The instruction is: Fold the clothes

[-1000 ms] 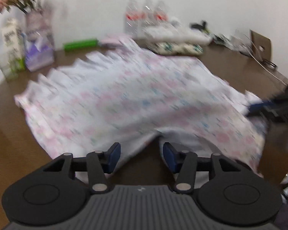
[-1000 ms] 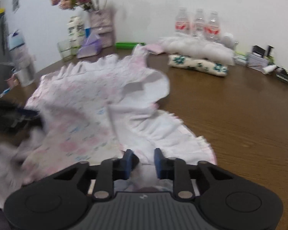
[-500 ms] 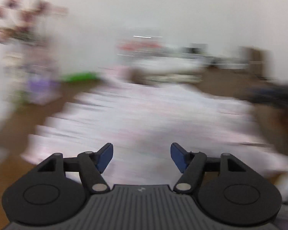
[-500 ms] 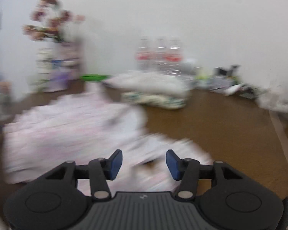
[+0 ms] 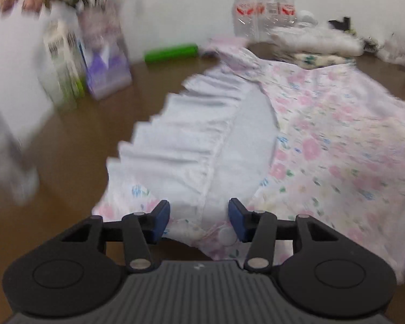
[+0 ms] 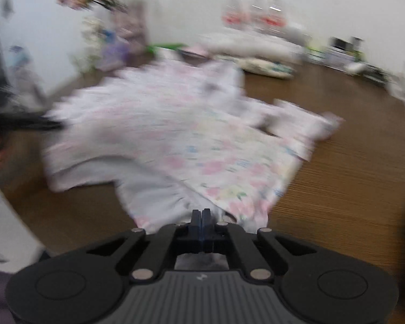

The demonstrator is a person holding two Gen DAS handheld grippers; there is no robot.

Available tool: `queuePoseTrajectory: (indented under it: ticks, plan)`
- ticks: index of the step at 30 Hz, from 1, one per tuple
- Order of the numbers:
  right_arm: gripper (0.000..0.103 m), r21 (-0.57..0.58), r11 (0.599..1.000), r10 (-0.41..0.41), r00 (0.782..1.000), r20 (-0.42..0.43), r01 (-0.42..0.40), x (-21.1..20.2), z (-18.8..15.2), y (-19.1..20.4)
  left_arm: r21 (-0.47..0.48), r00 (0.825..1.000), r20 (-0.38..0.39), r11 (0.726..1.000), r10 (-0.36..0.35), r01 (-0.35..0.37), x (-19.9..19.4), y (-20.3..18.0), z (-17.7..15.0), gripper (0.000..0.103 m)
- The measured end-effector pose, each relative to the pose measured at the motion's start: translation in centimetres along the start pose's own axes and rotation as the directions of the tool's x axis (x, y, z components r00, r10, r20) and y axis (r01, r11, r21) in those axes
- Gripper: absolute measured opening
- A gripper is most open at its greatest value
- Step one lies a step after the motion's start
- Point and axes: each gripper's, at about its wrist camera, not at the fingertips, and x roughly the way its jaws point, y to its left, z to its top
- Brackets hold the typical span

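As it lies: pale floral cotton garment with a white ruffled hem (image 5: 324, 145) — spread on the brown wooden table (image 6: 337, 178)
Left gripper (image 5: 199, 220): fingers parted over near edge
Right gripper (image 6: 201, 217): clenched, seemingly pinching near edge
Handling: light, limp — take hold at corners

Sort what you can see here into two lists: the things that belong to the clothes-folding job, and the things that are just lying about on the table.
Part of the job:
floral dress
left gripper, open
right gripper, shut

Just lying about:
water bottles
green tube
vase of flowers
carton
folded linens
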Motion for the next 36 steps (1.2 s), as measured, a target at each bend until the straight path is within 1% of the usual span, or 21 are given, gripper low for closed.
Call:
queuePoseTrajectory:
  ticks: [2, 3, 5, 8, 9, 11, 14, 15, 16, 17, 18, 19, 21, 23, 26, 28, 29, 31, 34, 35, 36]
  plan:
    - [0.009, 0.001, 1.000, -0.010, 1.000, 0.015, 0.010, -1.2, 1.3, -1.1, 0.077, 0.990, -0.069, 0.989, -0.123, 0.128, -2.7, -2.6, -1.4, 0.050]
    - [0.011, 0.001, 1.000, -0.016, 1.000, 0.022, 0.016, -1.8, 1.9, -1.7, 0.108, 0.975, -0.110, 0.973, -0.191, 0.203, -4.1, -3.6, -2.0, 0.049]
    - [0.015, 0.002, 1.000, -0.026, 0.999, 0.037, 0.026, -3.0, 3.2, -2.8, 0.100, 0.951, -0.065, 0.946, -0.302, 0.308, -6.7, -3.1, -1.3, 0.049]
    - [0.036, 0.022, 1.000, 0.013, 0.990, 0.138, -0.016, -3.1, 6.5, -3.4, 0.083, 0.963, 0.070, 0.963, -0.261, 0.255, -7.2, -1.4, 3.2, 0.055]
    - [0.047, 0.042, 0.998, 0.040, 0.985, 0.169, -0.047, -1.6, 8.2, -3.2, 0.098, 0.963, 0.098, 0.966, -0.250, 0.241, -6.1, -1.8, 5.3, 0.056]
    - [0.055, 0.098, 0.989, 0.090, 0.981, 0.172, -0.108, 2.8, 11.5, -2.9, 0.105, 0.951, 0.063, 0.949, -0.304, 0.297, -2.0, -2.7, 9.5, 0.056]
    - [0.055, 0.214, 0.963, 0.155, 0.986, 0.060, -0.164, 11.4, 15.7, -2.7, -0.019, 0.925, -0.086, 0.929, -0.371, 0.371, 6.1, -4.0, 13.9, 0.050]
    - [0.053, 0.242, 0.959, 0.142, 0.989, 0.032, -0.146, 13.7, 16.3, -2.6, -0.053, 0.921, -0.130, 0.931, -0.366, 0.362, 8.0, -4.7, 14.4, 0.043]
    - [0.049, 0.264, 0.957, 0.123, 0.992, 0.015, -0.123, 15.6, 16.6, -2.6, -0.071, 0.919, -0.152, 0.932, -0.364, 0.357, 9.7, -5.1, 14.7, 0.018]
    - [0.024, 0.276, 0.955, 0.114, 0.993, 0.013, -0.113, 17.0, 16.6, -2.7, -0.086, 0.926, -0.142, 0.937, -0.349, 0.340, 10.2, -5.1, 14.5, 0.006]
    - [0.005, 0.283, 0.953, 0.109, 0.994, 0.020, -0.110, 18.0, 16.4, -3.0, -0.101, 0.933, -0.131, 0.941, -0.334, 0.323, 10.7, -5.0, 14.4, 0.002]
    - [0.000, 0.297, 0.948, 0.101, 0.993, 0.057, -0.113, 18.3, 16.1, -3.2, -0.149, 0.944, -0.057, 0.938, -0.324, 0.313, 10.5, -4.2, 14.2, 0.001]
    - [0.000, 0.329, 0.936, 0.078, 0.984, 0.161, -0.128, 18.2, 15.2, -3.7, -0.331, 0.939, 0.077, 0.880, -0.334, 0.340, 10.4, -1.7, 13.2, 0.001]
    - [0.003, 0.389, 0.917, 0.024, 0.984, 0.177, -0.092, 18.8, 14.7, -4.3, -0.426, 0.967, 0.039, 0.871, -0.252, 0.244, 11.9, -0.7, 12.5, 0.002]
    - [0.009, 0.382, 0.920, 0.022, 0.984, 0.179, -0.090, 18.8, 14.9, -4.6, -0.302, 0.985, 0.046, 0.937, -0.168, 0.174, 12.1, -1.4, 12.2, 0.011]
    - [0.010, 0.324, 0.944, -0.009, 0.978, 0.209, -0.061, 18.1, 15.1, -4.1, -0.252, 0.978, 0.079, 0.945, -0.193, 0.207, 10.7, -0.8, 12.7, 0.046]
    - [0.012, 0.315, 0.948, -0.027, 0.980, 0.198, -0.037, 18.4, 15.3, -4.2, -0.232, 0.972, 0.116, 0.947, -0.202, 0.224, 10.0, -0.3, 12.9, 0.053]
    - [0.011, 0.318, 0.948, -0.068, 0.987, 0.147, 0.018, 19.6, 15.8, -4.8, -0.125, 0.970, 0.191, 0.976, -0.151, 0.177, 9.3, -0.5, 13.3, 0.056]
    - [0.014, 0.363, 0.930, -0.100, 0.989, 0.112, 0.053, 18.9, 16.4, -5.3, -0.040, 0.986, 0.163, 0.998, -0.043, 0.050, 11.8, -1.0, 14.0, 0.049]
    - [0.023, 0.368, 0.929, -0.071, 0.990, 0.123, 0.021, 18.3, 16.5, -5.3, -0.042, 0.988, 0.149, 0.998, -0.032, 0.039, 12.8, -0.9, 13.9, 0.047]
    - [0.047, 0.370, 0.929, -0.026, 0.989, 0.146, -0.031, 17.7, 16.5, -5.3, -0.055, 0.989, 0.142, 0.998, -0.036, 0.044, 13.4, -0.8, 13.7, 0.046]
